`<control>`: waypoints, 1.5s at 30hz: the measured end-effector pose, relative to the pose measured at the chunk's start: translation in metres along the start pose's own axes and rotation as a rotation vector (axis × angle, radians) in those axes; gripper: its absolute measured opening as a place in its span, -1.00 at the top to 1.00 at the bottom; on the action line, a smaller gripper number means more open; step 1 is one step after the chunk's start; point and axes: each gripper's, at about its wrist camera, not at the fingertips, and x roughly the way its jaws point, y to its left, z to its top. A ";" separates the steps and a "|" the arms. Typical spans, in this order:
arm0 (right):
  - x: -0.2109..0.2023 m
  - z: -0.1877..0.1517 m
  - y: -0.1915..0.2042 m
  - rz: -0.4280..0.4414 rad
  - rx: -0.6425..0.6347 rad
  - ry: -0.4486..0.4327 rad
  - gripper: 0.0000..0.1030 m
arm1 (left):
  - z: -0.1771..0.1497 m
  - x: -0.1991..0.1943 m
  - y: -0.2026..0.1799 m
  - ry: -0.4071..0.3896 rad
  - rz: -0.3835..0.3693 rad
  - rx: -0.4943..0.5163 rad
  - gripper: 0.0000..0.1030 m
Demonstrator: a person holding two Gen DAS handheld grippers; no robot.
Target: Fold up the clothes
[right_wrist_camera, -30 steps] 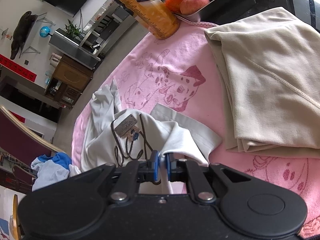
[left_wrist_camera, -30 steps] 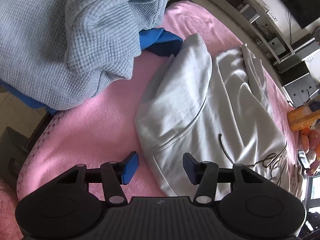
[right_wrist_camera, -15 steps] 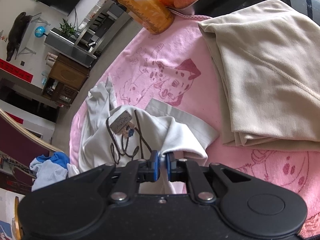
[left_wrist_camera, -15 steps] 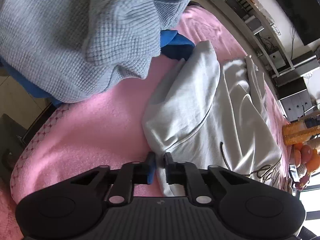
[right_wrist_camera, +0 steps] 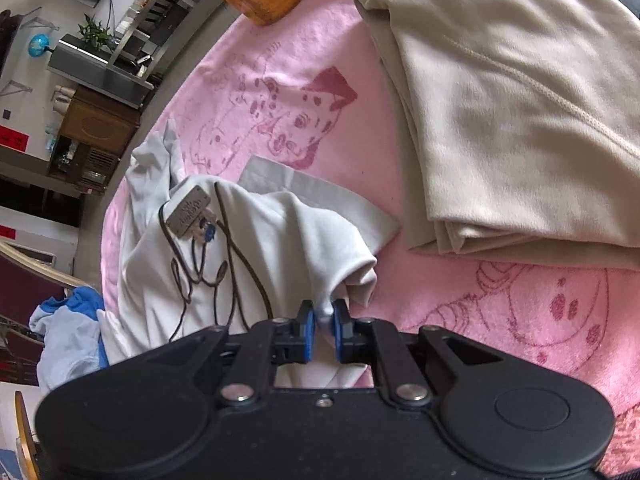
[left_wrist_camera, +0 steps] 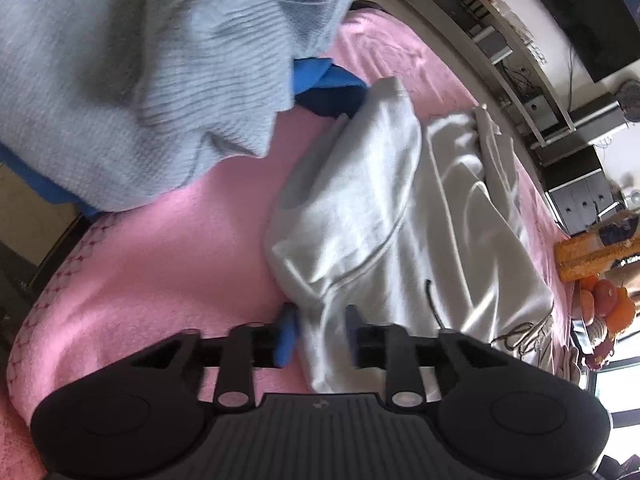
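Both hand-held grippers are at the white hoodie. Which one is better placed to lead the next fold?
Right, probably. The right hand-held gripper is shut on a pinch of the white hoodie. The left hand-held gripper has the hoodie's edge between its jaws, but they are opening, so its hold looks unsettled.

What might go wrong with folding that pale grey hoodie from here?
The left gripper has its jaws opening around the hoodie hem, so that corner may slip free. The right gripper pinches only a small tuck of cloth, which may pull out. The loose dark drawstring lies close by and may snag.
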 end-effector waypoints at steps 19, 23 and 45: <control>-0.007 0.002 -0.007 -0.057 0.064 -0.112 0.87 | -0.006 -0.026 -0.004 -0.088 -0.023 0.011 0.96; -0.027 0.008 0.009 0.036 0.080 -0.174 0.88 | 0.018 -0.064 -0.027 -0.172 -0.082 0.021 0.97; -0.399 -0.039 0.200 0.586 -0.366 -0.880 0.90 | 0.031 -0.402 -0.133 -0.902 -0.462 0.179 0.97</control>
